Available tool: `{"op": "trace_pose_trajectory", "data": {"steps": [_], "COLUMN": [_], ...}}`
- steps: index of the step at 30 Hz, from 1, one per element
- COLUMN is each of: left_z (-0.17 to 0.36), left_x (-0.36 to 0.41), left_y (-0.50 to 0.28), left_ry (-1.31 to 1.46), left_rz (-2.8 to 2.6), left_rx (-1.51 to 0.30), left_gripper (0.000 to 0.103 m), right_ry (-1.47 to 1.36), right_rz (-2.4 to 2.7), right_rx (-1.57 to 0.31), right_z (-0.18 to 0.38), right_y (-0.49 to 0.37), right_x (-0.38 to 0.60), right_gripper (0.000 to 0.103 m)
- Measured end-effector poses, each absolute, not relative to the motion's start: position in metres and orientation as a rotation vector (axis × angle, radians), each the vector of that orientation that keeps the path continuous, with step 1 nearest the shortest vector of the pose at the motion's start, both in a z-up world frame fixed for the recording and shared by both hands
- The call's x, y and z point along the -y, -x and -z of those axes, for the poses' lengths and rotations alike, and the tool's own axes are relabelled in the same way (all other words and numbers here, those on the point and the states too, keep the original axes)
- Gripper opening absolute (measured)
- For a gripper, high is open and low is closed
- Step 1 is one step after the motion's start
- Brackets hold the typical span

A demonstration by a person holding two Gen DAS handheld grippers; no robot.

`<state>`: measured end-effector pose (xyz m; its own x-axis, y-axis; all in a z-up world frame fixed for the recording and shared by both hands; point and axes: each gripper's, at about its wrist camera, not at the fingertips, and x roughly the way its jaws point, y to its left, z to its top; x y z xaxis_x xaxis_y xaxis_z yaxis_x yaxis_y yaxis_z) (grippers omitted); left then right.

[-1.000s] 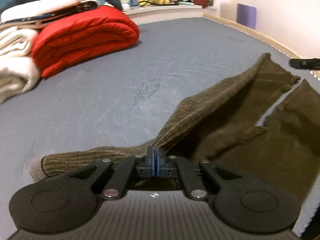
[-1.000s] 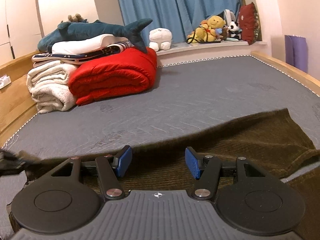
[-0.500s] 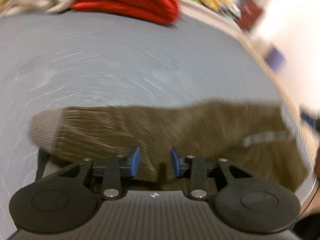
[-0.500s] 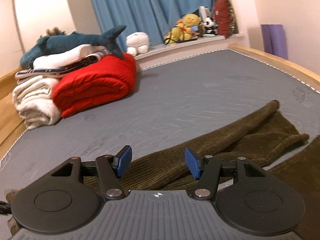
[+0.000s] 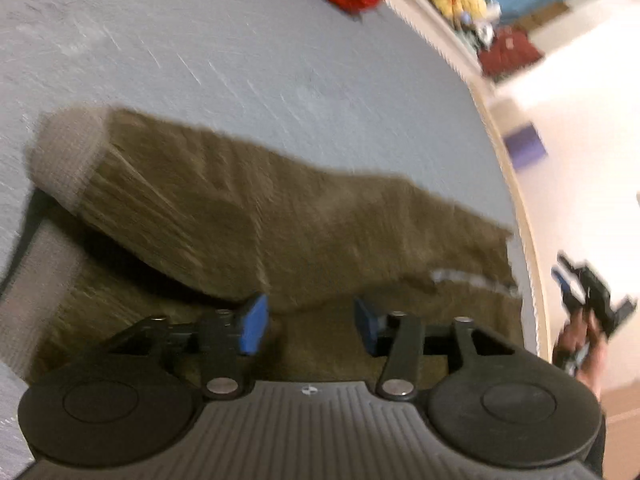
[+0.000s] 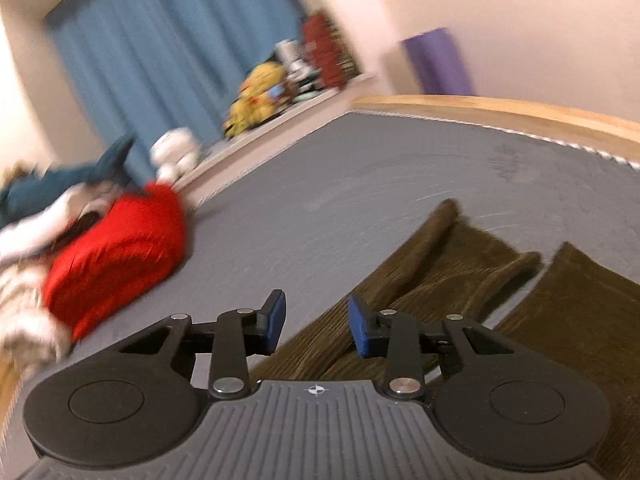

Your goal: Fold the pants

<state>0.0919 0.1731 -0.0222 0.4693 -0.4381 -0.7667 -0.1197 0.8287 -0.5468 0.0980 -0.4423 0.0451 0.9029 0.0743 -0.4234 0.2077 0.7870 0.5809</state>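
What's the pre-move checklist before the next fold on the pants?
1. Left gripper free of cloth: ok, jaws opening, nothing pinched.
2. Right gripper clear of cloth: ok, jaws closing, pads not pressing on the pants.
3. Pants on the mattress: ok.
4. One leg folded over the other: ok, but rumpled.
5. Hems aligned: cannot tell, blurred.
6. Red blanket clear of the pants: ok.

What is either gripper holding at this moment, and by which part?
Nothing is held. The left gripper is opening above the brown pants, pads clear of the cloth. The right gripper is closing, but its pads are not pressing on the pants.
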Motion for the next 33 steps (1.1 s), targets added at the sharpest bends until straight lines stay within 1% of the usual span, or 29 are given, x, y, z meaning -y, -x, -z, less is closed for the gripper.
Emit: {"op": "trace_pose_trajectory", "data": {"steps": [3,5,7,11,15,18,25,26,27,28,29,30,31,32,33], "left_z": [0.037,0.046,0.050,0.042,0.037,0.039,0.039,0.038,0.038,0.037,0.036,0.034,0.030,0.028,0.025], "left_x": [-0.163,-0.175,-0.192,-0.209,-0.201,-0.194,-0.208,-0.207,-0.207,-0.206,-0.204,-0.202,-0.201,-0.200,-0.199], "left_y": [-0.095,-0.098,-0.099,-0.098,-0.103,-0.110,-0.109,-0.110,-0.110,-0.110,-0.109,-0.109,-0.108,-0.109,-0.108], "left_ry": [0.555,0.633,0.728,0.787,0.732,0.717,0.736,0.730,0.726,0.722,0.715,0.701,0.682,0.670,0.660], "left_rz": [0.122,0.028,-0.061,-0.195,-0.215,-0.229,-0.250,-0.251,-0.249,-0.246,-0.245,-0.244,-0.240,-0.237,-0.234], "left_rx": [-1.139,-1.141,-1.106,-1.011,-1.014,-1.030,-1.014,-1.013,-1.014,-1.015,-1.014,-1.012,-1.001,-0.993,-0.983], "left_gripper": [0.059,0.059,0.059,0.059,0.059,0.054,0.053,0.051,0.044,0.035,0.031,0.028,0.025,0.024,0.023], "right_ry": [-0.761,-0.832,-0.891,-0.937,-0.957,-0.948,-0.888,-0.885,-0.887,-0.892,-0.892,-0.886,-0.875,-0.859,-0.847], "right_rz": [0.141,0.145,0.115,0.055,0.015,0.001,-0.001,0.002,0.007,0.012,0.016,0.019,0.025,0.030,0.033], "right_rx": [-0.461,-0.496,-0.541,-0.592,-0.644,-0.682,-0.725,-0.721,-0.716,-0.712,-0.710,-0.708,-0.701,-0.694,-0.683], "right_z": [-0.028,-0.009,0.011,0.038,0.059,0.071,0.085,0.084,0.084,0.083,0.083,0.083,0.082,0.081,0.080], "right_y": [-0.110,-0.121,-0.136,-0.164,-0.194,-0.211,-0.242,-0.244,-0.245,-0.247,-0.248,-0.246,-0.246,-0.245,-0.243], "right_x": [0.470,0.483,0.489,0.487,0.477,0.465,0.440,0.438,0.436,0.435,0.434,0.434,0.432,0.430,0.430], "right_gripper": [0.032,0.030,0.030,0.032,0.033,0.033,0.034,0.034,0.034,0.034,0.034,0.031,0.022,0.017,0.015]}}
